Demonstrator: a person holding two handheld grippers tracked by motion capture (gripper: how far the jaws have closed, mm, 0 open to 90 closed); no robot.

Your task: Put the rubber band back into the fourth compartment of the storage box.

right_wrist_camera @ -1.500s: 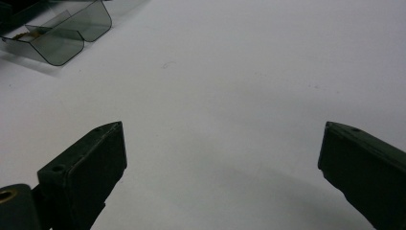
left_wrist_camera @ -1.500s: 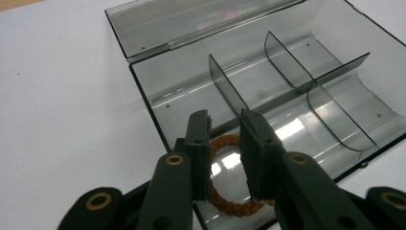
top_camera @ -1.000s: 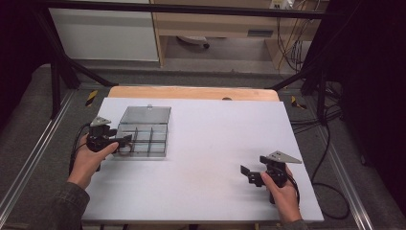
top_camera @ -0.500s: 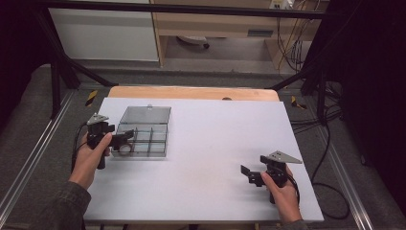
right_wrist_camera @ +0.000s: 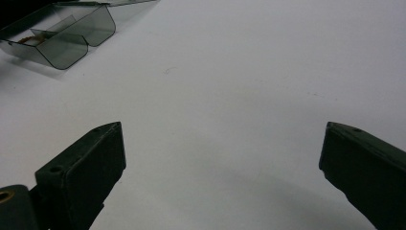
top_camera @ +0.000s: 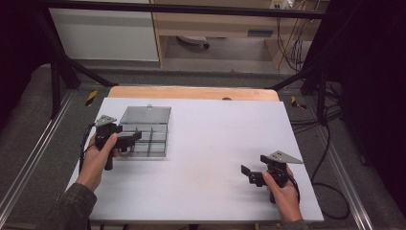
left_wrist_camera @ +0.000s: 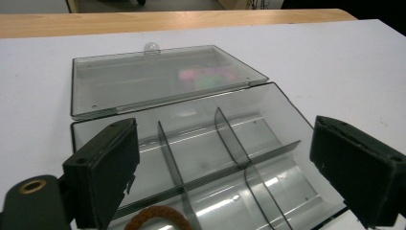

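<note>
A white rectangular table with a light wooden strip along its far edge is seen from the high view. On its left half a smoke-grey transparent plastic compartment box is placed, with its hinged lid laid fully open and flat on the table behind it. The same box is observed in the left gripper view: it is divided by one long partition and several short cross partitions into shallow compartments. In the near left compartment, at the bottom edge of that view, a small brown braided ring is partly seen; it is cut off by the frame. Blurred pink and green patches are noted at the lid; whether they are objects or a reflection cannot be told.

The left tongs are held in the person's left hand at the box's left side, reaching over its near left part. Their jaws are spread wide, and nothing is pinched between them.

The right tongs are held in the right hand near the table's front right corner, well apart from the box. Their jaws are likewise spread wide over bare table surface, with nothing between them. In the right gripper view the box is seen far off at the upper left.
</note>
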